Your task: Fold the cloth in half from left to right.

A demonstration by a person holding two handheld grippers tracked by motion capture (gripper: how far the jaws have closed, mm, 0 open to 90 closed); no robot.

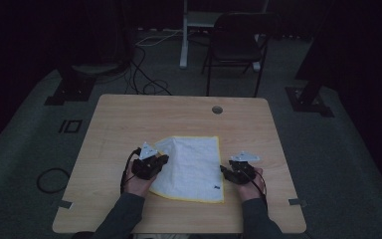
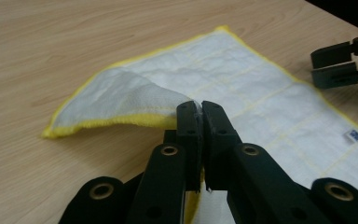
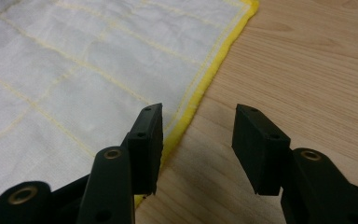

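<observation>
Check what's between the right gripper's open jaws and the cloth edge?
Bare tabletop lies between the right gripper jaws; the cloth hem runs just beside one jaw, in the right gripper view.

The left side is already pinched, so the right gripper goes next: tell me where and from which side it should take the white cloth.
Grip the white cloth at its yellow hem, probably coming in level from the bare-table side. The right gripper is open, its jaws either side of that flat-lying edge, which is thin enough to pinch.
</observation>
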